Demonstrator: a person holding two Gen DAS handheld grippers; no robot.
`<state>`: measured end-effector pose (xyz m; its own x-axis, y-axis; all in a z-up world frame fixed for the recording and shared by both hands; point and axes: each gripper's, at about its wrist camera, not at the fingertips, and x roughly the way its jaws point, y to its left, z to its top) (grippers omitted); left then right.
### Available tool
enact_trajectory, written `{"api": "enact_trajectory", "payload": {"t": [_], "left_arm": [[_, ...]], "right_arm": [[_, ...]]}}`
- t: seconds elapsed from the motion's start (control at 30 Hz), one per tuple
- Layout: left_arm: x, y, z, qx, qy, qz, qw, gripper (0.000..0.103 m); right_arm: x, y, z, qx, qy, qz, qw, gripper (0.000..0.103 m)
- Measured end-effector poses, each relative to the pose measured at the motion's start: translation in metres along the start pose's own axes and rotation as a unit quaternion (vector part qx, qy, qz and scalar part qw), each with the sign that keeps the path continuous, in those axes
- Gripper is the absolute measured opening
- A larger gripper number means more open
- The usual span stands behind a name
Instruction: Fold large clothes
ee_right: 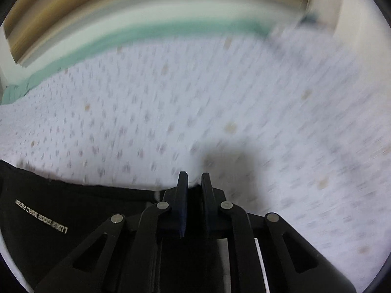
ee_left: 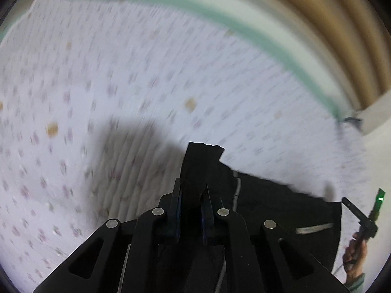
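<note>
Left tongs (ee_left: 193, 193) on black garment (ee_left: 281, 207), white-lettered.

The left claw (ee_left: 193, 190) is closed on a fold of the black garment (ee_left: 281, 210), above a white bed cover (ee_left: 122, 73) with small spots. At right, a hand (ee_left: 354, 254) holds the other tool.
</note>
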<state>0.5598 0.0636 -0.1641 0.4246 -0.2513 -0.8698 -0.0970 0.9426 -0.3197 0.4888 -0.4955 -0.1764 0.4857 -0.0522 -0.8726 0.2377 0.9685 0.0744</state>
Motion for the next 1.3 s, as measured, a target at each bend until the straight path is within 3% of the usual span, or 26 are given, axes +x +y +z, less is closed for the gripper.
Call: {"api": "enact_trajectory", "payload": {"t": [0.13, 0.3, 0.43, 0.5, 0.57, 0.67, 0.8, 0.9, 1.03, 1.1, 1.2, 1.27, 1.3], "left_arm": [[0.04, 0.021, -0.016, -0.034, 0.031, 0.007, 0.9989, 0.026], [0.026, 0.028, -0.011, -0.032, 0.033, -0.016, 0.9988, 0.03], [-0.023, 0.04, -0.01, -0.034, 0.018, -0.047, 0.9981, 0.032], [-0.047, 0.048, -0.016, -0.043, 0.003, -0.057, 0.9974, 0.033], [-0.08, 0.056, -0.022, -0.051, -0.022, -0.052, 0.9971, 0.036], [-0.121, 0.049, -0.04, -0.035, -0.045, -0.061, 0.9965, 0.043], [-0.141, -0.003, -0.088, 0.056, -0.033, -0.054, 0.9964, 0.047], [-0.127, -0.055, -0.133, 0.136, -0.009, -0.054, 0.9892, 0.047], [-0.097, -0.102, -0.176, 0.2, 0.015, -0.052, 0.9783, 0.047], [-0.071, -0.114, -0.191, 0.219, 0.03, -0.029, 0.9749, 0.048], [-0.025, -0.11, -0.201, 0.207, 0.073, 0.008, 0.9756, 0.05], [-0.01, -0.099, -0.196, 0.153, 0.079, -0.003, 0.985, 0.05], [-0.007, -0.097, -0.192, 0.147, 0.08, -0.004, 0.9859, 0.05]], "right_arm": [[0.034, -0.001, -0.022, 0.015, 0.05, 0.052, 0.997, 0.013], [0.019, -0.006, -0.039, 0.021, 0.034, 0.063, 0.997, 0.016], [-0.017, 0.001, -0.041, 0.0, 0.019, 0.062, 0.998, 0.025], [-0.041, 0.009, -0.044, -0.013, 0.005, 0.072, 0.997, 0.049], [-0.07, 0.023, -0.054, -0.032, -0.01, 0.09, 0.995, 0.066], [-0.102, 0.047, -0.072, -0.064, -0.021, 0.106, 0.992, 0.067], [-0.113, 0.089, -0.103, -0.086, 0.003, 0.122, 0.989, 0.067], [-0.105, 0.12, -0.128, -0.117, 0.029, 0.103, 0.987, 0.067], [-0.088, 0.142, -0.148, -0.131, 0.055, 0.075, 0.987, 0.067], [-0.076, 0.146, -0.155, -0.132, 0.058, 0.054, 0.988, 0.067], [-0.049, 0.148, -0.166, -0.136, 0.082, 0.031, 0.987, 0.068], [-0.029, 0.149, -0.172, -0.137, 0.102, 0.026, 0.985, 0.069], [-0.023, 0.15, -0.174, -0.139, 0.103, 0.021, 0.985, 0.07]]}}
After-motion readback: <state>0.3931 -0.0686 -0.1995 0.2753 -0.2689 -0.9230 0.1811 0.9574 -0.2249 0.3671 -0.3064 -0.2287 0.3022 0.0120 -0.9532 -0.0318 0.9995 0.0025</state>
